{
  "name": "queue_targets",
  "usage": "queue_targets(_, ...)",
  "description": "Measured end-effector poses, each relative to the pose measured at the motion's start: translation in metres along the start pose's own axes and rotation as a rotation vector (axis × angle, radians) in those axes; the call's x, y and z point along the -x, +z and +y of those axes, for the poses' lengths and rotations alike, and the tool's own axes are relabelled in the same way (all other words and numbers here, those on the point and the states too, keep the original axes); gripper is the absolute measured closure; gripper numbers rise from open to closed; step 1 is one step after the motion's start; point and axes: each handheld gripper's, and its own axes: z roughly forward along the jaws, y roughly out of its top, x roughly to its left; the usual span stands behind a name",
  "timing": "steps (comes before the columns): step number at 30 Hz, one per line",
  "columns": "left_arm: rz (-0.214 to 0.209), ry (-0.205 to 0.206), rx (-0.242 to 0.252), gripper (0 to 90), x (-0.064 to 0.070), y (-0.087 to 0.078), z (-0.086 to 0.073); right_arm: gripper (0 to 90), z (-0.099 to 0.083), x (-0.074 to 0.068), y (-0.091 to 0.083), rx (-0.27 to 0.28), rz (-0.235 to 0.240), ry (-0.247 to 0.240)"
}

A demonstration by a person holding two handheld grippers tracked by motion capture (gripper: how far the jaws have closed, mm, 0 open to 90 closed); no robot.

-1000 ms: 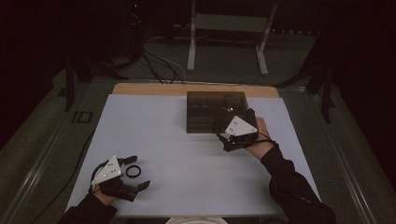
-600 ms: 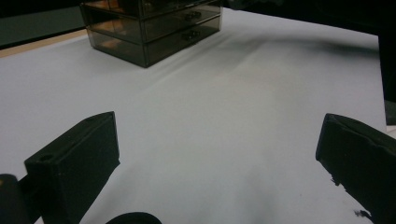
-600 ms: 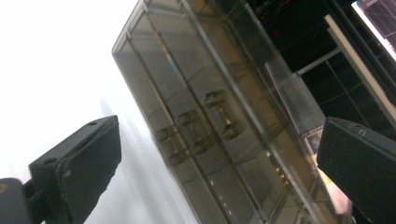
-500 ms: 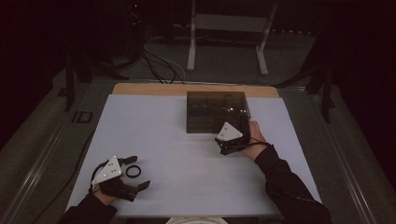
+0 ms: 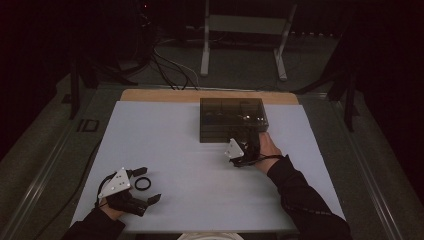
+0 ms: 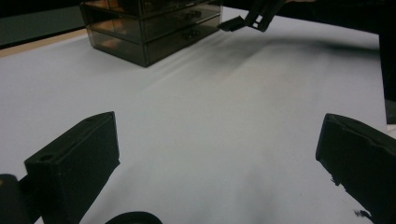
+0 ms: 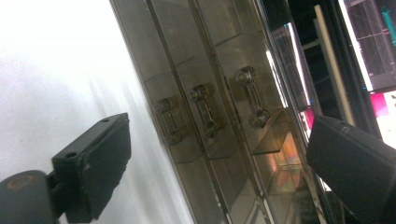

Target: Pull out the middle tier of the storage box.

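The right gripper (image 5: 248, 145) is hovering just in front of the smoky translucent plastic drawer chest (image 5: 231, 118), which is sitting on the far middle part of the white worktop (image 5: 190, 165). Its jaws are standing wide apart, grasping nothing. In the right gripper view the chest's three drawer fronts are facing the gripper, each with a small clear bar handle (image 7: 252, 96), and the handles are lying between the two spread jaws without touching them. The left gripper (image 5: 142, 186) is resting near the worktop's near left corner, released, its jaws well apart. A small black ring (image 5: 142, 183) is lying flat on the worktop between those jaws.
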Motion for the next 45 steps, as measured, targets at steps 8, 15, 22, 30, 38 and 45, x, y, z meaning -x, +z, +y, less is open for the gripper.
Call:
queue_targets(8,0.003,0.001,0.008,1.0,0.000,0.000,0.001,15.1,0.000,-0.009,0.001,-0.035,-0.018,-0.043)
queue_targets(15,0.001,-0.001,0.012,1.0,0.000,0.000,0.001,24.3,0.002,-0.020,0.003,-0.088,-0.042,-0.130)
queue_targets(22,0.004,0.011,0.001,1.0,0.001,0.001,0.001,27.5,0.006,-0.030,0.007,-0.125,-0.059,-0.188)
queue_targets(30,0.005,0.011,0.000,1.0,0.001,0.000,0.001,28.7,0.009,-0.030,0.009,-0.137,-0.115,-0.199)
queue_targets(38,0.002,0.004,0.006,1.0,0.002,0.001,0.002,36.0,0.006,-0.032,0.011,-0.141,-0.119,-0.209)
queue_targets(45,-0.002,0.003,0.007,0.9,0.002,0.001,0.001,54.9,0.005,-0.036,0.015,-0.167,-0.143,-0.238)
